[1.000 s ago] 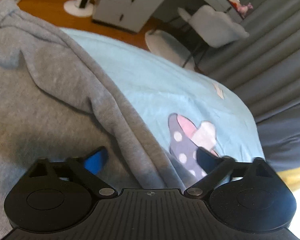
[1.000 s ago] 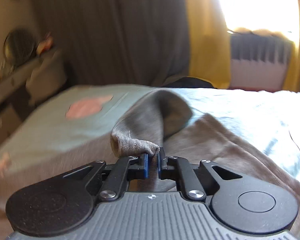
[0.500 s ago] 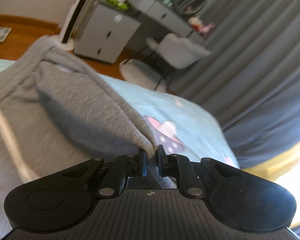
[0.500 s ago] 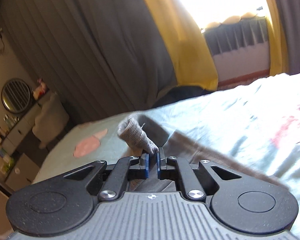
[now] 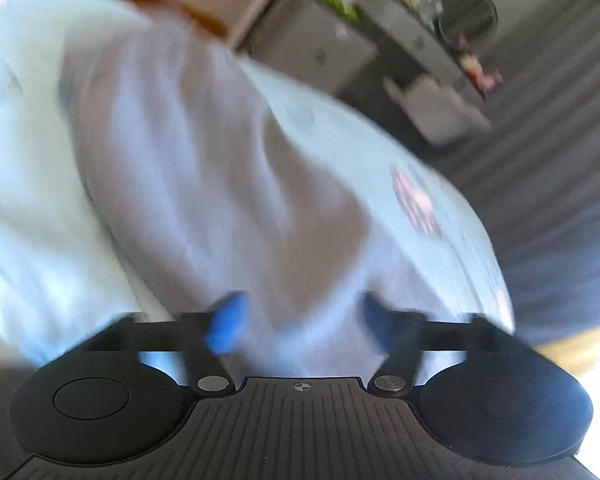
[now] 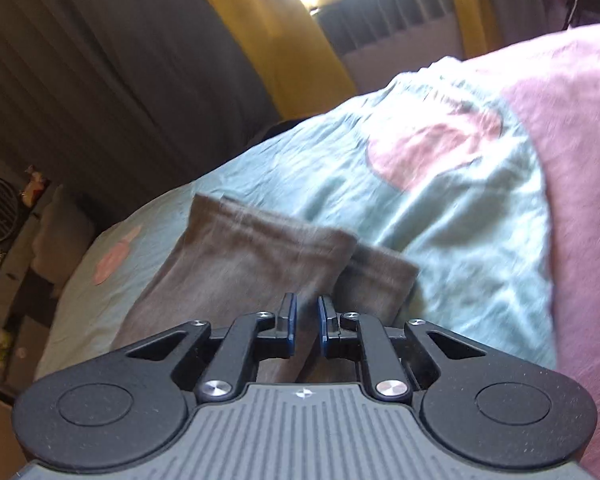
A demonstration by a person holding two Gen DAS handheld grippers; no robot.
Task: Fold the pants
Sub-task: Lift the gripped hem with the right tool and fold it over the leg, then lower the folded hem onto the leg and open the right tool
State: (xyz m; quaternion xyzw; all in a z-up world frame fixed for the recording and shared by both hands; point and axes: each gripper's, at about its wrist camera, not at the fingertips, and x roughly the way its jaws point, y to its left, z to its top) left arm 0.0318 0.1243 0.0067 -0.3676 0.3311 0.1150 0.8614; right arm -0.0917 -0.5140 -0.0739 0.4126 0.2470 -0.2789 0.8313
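Note:
The grey pants (image 5: 204, 168) lie on the light blue bed sheet (image 5: 24, 208); the left wrist view is blurred by motion. My left gripper (image 5: 300, 320) is open just above the cloth, holding nothing. In the right wrist view the two leg ends of the pants (image 6: 252, 252) lie flat, one on the other, on the sheet (image 6: 460, 216). My right gripper (image 6: 304, 324) is slightly open just above the pants, holding nothing.
A pink blanket (image 6: 580, 152) covers the bed at the right. Dark curtains (image 6: 100, 60), a yellow curtain (image 6: 268, 28) and a radiator stand beyond the bed. A dresser (image 5: 320, 48), round mirror and pale chair (image 5: 440, 108) stand past the bed's far side.
Both grippers were shut on the pants half a second ago and have let go. The leg ends now lie flat on the bed. The left gripper is moving fast.

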